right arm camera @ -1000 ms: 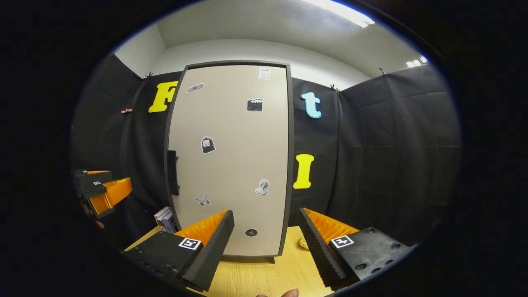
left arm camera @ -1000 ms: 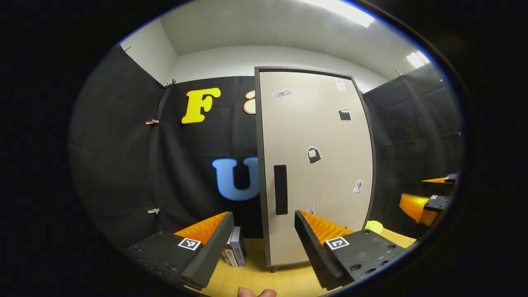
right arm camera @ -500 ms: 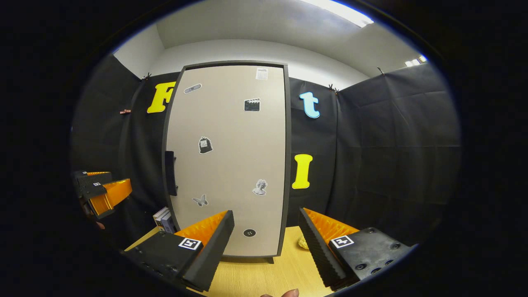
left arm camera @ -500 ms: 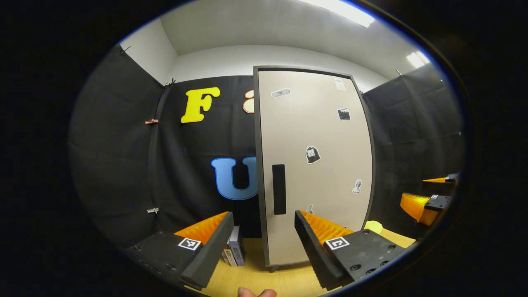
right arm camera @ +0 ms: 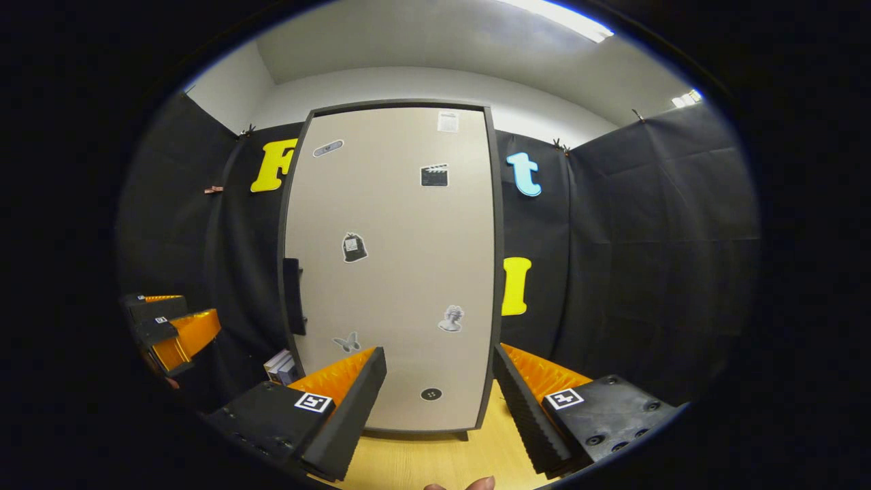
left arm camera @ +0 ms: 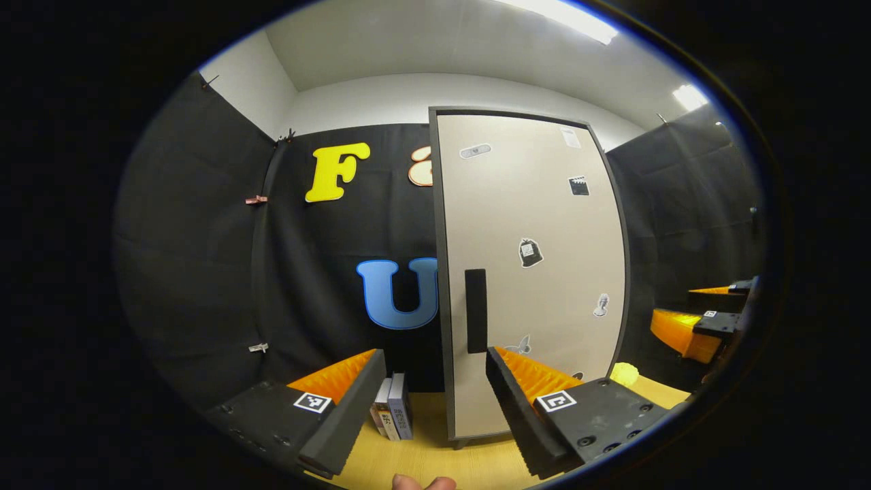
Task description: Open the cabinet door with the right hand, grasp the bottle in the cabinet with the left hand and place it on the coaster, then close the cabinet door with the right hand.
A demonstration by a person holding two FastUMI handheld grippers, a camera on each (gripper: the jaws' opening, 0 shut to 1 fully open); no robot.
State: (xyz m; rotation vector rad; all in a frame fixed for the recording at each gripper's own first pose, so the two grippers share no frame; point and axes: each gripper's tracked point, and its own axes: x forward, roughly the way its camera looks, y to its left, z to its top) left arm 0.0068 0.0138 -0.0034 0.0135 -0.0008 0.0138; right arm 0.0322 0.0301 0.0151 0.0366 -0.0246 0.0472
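Left gripper view, own claw: left gripper [left arm camera: 432, 388] held released, fingers well apart, nothing between them; it sits in front of the cabinet, above the table [left arm camera: 435, 456].
Left gripper view, cabinet: cabinet door [left arm camera: 537, 272] closed, upright, its dark handle [left arm camera: 475, 310] on the door's left edge, just above the gripper's right finger [left arm camera: 517, 401].
Left gripper view, change: against the frame half a second back, the cabinet and handle sit slightly further right, and the books [left arm camera: 393, 416] show more fully between the fingers.
Left gripper view, other items: a small yellow object [left arm camera: 624, 373] lies on the table just right of the cabinet base; what it is cannot be told.
Left gripper view, other claw: right gripper [left arm camera: 694, 325] at the far right edge, fingers apart, well clear of the door.
Right gripper view, own claw: right gripper [right arm camera: 439, 391] released, fingers spread, empty, facing the door's lower part without touching it.
Right gripper view, change: the door now fills a little more of the picture and stands slightly further right than half a second ago; the handle is untouched.
Right gripper view, other claw: left gripper at the left edge, beside the cabinet's handle side.
Bottle: behind the closed door, not visible; its position cannot be told.
Coaster: not identifiable with certainty.
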